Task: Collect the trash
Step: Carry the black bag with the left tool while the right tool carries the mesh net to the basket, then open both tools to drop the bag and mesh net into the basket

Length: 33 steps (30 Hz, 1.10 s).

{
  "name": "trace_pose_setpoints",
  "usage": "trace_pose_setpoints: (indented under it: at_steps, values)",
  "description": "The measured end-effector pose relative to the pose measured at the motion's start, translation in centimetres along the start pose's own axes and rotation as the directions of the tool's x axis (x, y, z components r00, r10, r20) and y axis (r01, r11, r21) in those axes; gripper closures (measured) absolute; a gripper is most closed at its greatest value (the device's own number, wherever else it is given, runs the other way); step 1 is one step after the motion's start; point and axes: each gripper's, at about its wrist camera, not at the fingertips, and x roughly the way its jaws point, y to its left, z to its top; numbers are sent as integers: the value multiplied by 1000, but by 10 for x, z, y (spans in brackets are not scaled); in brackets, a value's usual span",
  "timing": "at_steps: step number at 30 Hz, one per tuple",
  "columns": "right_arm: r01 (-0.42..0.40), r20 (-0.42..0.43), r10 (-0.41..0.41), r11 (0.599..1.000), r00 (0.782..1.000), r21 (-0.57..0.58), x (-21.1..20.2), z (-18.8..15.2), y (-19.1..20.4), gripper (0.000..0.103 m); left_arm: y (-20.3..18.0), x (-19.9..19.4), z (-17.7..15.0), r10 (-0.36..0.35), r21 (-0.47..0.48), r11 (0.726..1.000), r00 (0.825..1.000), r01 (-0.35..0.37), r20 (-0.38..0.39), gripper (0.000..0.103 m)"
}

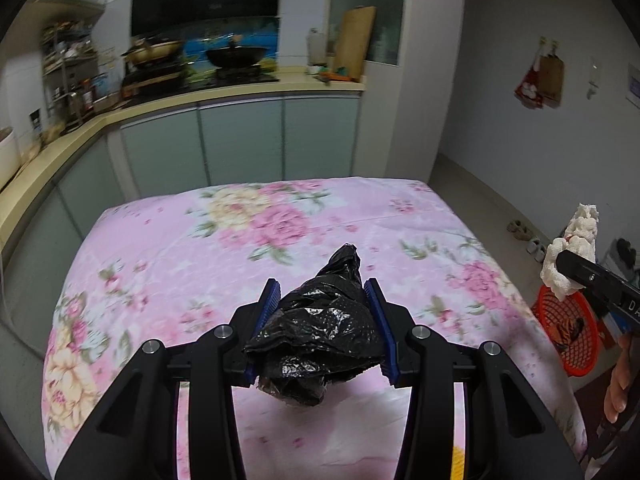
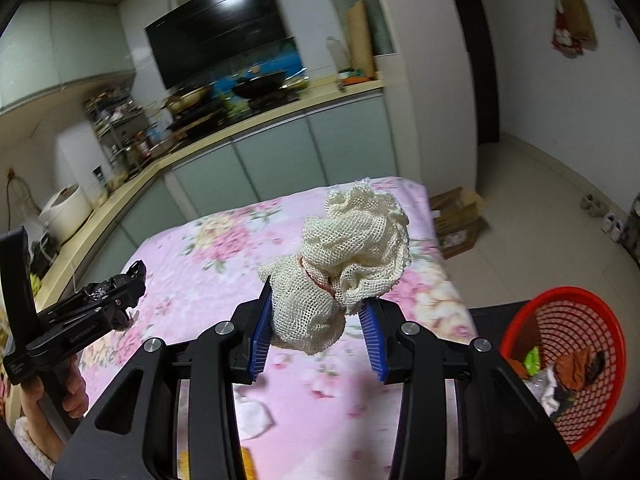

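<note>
Two pieces of trash are being held above the floral tablecloth (image 1: pixel 168 248): the left gripper (image 1: pixel 322 328) is clamping one crumpled, glossy black plastic bag (image 1: pixel 320 332), the right gripper (image 2: pixel 316 334) is squeezing one cream mesh cloth (image 2: pixel 344 264); beyond, one red basket (image 2: pixel 600 412) is holding scraps
</note>
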Motion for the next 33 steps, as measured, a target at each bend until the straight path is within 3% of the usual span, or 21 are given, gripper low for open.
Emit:
trace_pose_setpoints:
  at_steps: [13, 23, 33]
  values:
    - [119, 39, -124, 987, 992, 111, -31, -1, -77, 65, -113, 29, 25, -165, 144, 975, 986, 168, -29, 61]
    - [221, 15, -228, 955, 974, 197, -50, -13, -137, 65, -214, 58, 18, -301, 260, 910, 945, 324, -126, 61]
    - [304, -53, -301, 912, 952, 274, -44, -33, -181, 65, -287, 87, 3, -349, 321, 852, 906, 413, -240, 61]
